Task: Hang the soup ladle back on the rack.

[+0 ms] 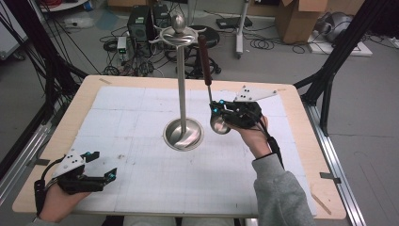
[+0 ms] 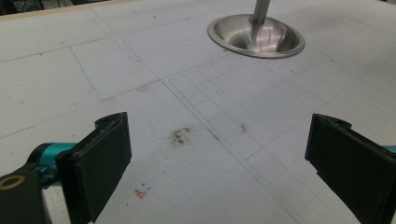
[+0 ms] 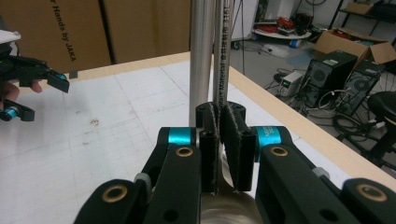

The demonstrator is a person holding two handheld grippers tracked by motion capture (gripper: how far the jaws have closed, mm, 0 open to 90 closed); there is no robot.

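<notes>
The stand (image 1: 182, 94) is rising from its dish at mid-table (image 1: 141, 197), with open mat lying all round it; the right gripper (image 1: 217, 113), just right of the stand, is pinching the ladle (image 1: 207, 75) low on its thin shaft; the ladle is standing upright, bowl down, brown handle up, beside the pole; the left gripper (image 1: 104, 165), well apart near the front-left edge, is lying low, jaws wide, holding nothing.
</notes>
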